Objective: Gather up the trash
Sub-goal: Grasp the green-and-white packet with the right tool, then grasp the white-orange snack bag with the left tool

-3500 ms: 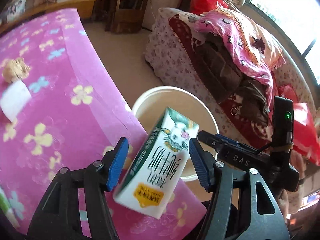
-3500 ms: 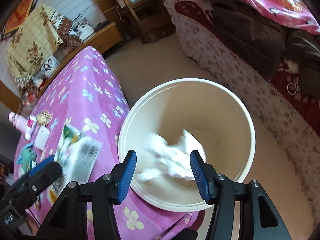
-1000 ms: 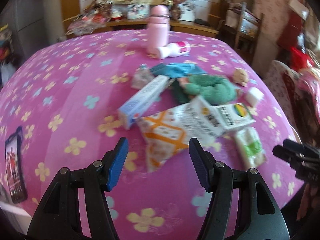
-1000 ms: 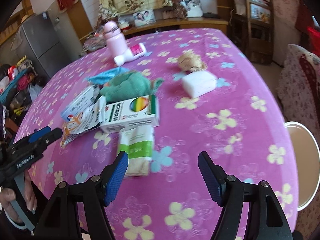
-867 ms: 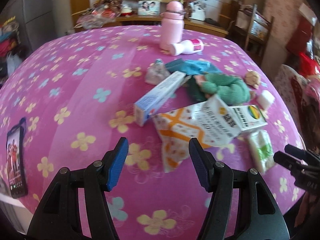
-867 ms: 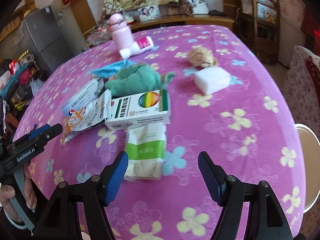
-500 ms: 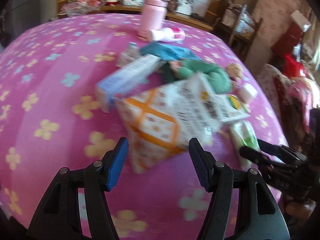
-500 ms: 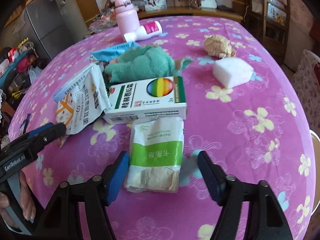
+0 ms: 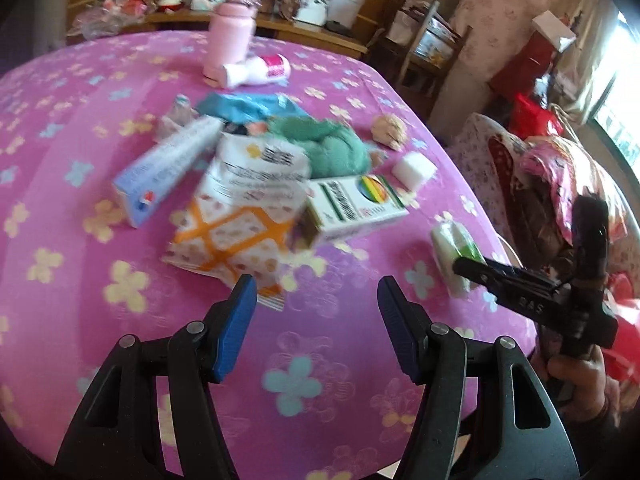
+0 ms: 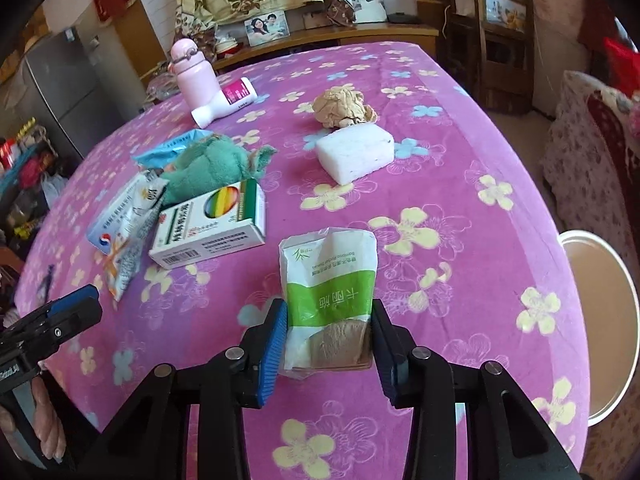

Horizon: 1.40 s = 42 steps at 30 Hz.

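A green and white tissue packet (image 10: 332,280) lies on the pink flowered tablecloth (image 10: 460,184). My right gripper (image 10: 329,336) has its jaws closing on the packet's near end, and both blue pads touch its sides. In the left wrist view the same packet (image 9: 450,246) lies under the right gripper's tip. My left gripper (image 9: 316,300) hangs open over the cloth with nothing between its fingers, just short of an orange and white snack bag (image 9: 240,216). A white box with a rainbow mark (image 10: 212,224) lies beside that bag.
Further back lie a blue and white carton (image 9: 168,168), a green plush toy (image 10: 212,164), a crumpled paper ball (image 10: 344,106), a white block (image 10: 356,152) and two pink bottles (image 10: 192,76). A cream bin (image 10: 600,320) stands off the table's right edge. A sofa fills the far right.
My right gripper moved forward onto the tissue packet and its jaws narrowed around it. The left gripper swung toward the pile, keeping the same opening, so the snack bag now lies just ahead of it.
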Tool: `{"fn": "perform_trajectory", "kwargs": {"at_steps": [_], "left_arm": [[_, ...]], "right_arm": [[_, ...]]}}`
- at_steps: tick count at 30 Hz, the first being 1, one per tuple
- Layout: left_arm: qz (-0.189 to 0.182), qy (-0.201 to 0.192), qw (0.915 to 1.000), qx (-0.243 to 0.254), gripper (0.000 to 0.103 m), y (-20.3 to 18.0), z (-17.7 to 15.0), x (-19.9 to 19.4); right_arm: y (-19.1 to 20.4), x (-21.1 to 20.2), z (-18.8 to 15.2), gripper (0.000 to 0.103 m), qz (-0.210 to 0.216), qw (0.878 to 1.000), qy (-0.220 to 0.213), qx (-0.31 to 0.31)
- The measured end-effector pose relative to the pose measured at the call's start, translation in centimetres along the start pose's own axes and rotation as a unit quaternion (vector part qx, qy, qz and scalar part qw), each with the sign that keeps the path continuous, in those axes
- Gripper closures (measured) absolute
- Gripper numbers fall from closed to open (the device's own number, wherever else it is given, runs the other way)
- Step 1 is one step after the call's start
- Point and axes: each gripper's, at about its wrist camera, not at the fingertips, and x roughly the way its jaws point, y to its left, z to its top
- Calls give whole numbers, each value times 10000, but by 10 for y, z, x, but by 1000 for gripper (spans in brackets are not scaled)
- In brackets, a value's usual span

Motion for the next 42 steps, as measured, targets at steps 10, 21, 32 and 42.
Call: {"fn": "perform_trajectory", "kwargs": {"at_steps": [10,21,32,42], "left_arm": [[870,-193,9955,327,30,27,18,17],[459,329,9979,320,30,25,35,58],[92,571,9983,-55,67,32,27,57],[25,130,9999,35,72,7,19,10]], "right_arm": [[25,3,-4,64,247,9993,95,-275],[30,14,-3,48,304,9989,236,-277],[35,25,-3,59,66,9987,84,-506],[28,-16,-1,72,183,9979,-333,-531]]}}
